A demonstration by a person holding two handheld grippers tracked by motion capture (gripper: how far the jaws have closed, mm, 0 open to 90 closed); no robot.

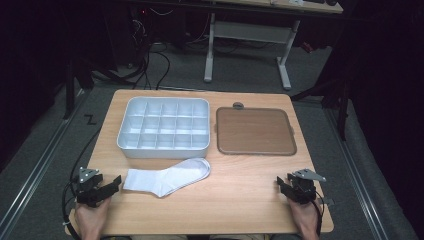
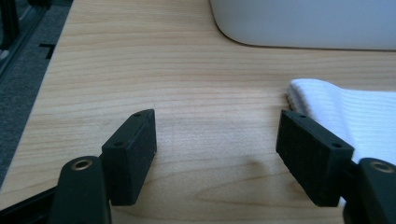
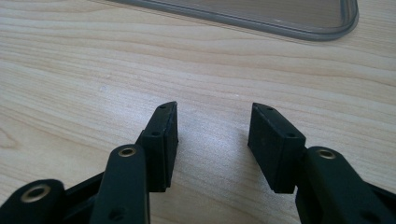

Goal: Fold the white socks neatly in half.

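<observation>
While your left hand-held gripper [image 1: 118, 183] gapes empty, the white sock [image 1: 167, 177] lies lengthwise just right of it.

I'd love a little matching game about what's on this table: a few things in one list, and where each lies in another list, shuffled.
Things:
1. white sock
2. compartment tray
3. brown lid
4. right hand-held gripper

Places:
A. far right of the table
B. near right corner
C. far left of the table
D. near edge, in front of the tray

Pairs: 1-D, 2-C, 3-A, 4-B
</observation>
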